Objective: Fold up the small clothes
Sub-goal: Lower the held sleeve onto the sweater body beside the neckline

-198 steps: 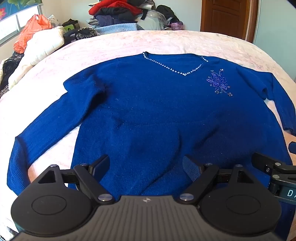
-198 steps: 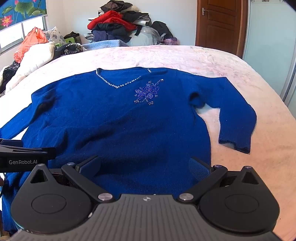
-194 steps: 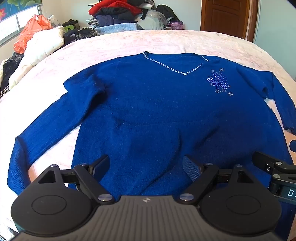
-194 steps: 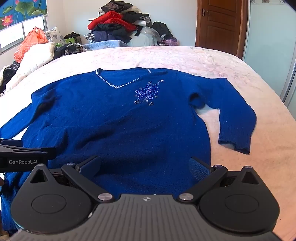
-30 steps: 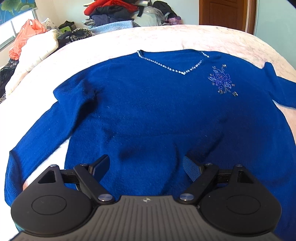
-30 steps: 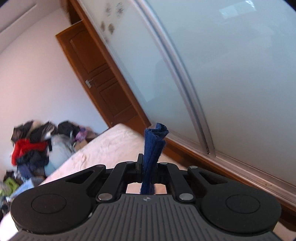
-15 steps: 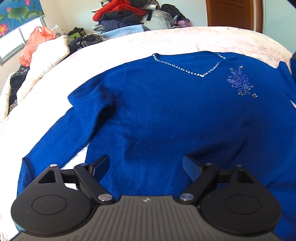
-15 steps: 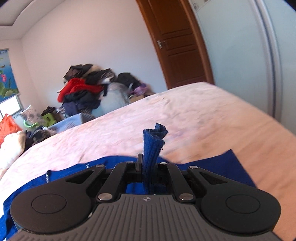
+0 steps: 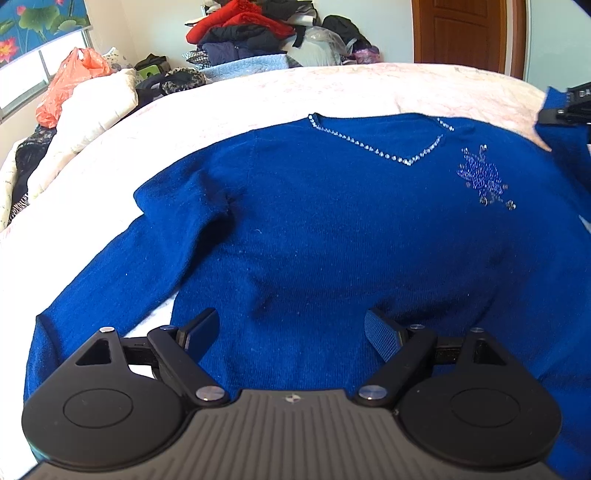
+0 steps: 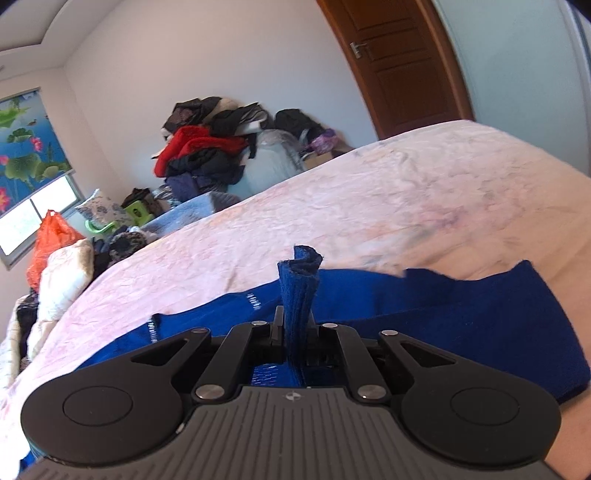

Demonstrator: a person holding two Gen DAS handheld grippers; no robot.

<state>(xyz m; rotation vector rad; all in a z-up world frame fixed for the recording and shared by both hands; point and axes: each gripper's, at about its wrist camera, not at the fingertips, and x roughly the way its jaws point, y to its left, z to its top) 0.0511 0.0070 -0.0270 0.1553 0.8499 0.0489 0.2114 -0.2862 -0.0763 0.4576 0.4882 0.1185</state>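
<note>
A dark blue V-neck sweater (image 9: 332,229) with a rhinestone neckline and a beaded flower lies front-up on the pink bedspread (image 9: 288,99). Its left sleeve (image 9: 122,266) stretches out flat to the left. My left gripper (image 9: 291,328) is open and empty above the sweater's lower body. My right gripper (image 10: 297,332) is shut on the cuff of the right sleeve (image 10: 299,291), which stands up between the fingers; the sleeve (image 10: 461,317) trails over the sweater's right shoulder. The right gripper also shows at the right edge of the left wrist view (image 9: 574,107).
A heap of clothes (image 9: 258,33) sits beyond the far edge of the bed. An orange bag (image 9: 70,85) and white bedding (image 9: 85,122) lie at the far left. A wooden door (image 9: 465,33) stands at the back right.
My right gripper, holding the sleeve cuff, has swung down and leftward over the sweater's shoulder. My left gripper has shifted slightly and stays open.
</note>
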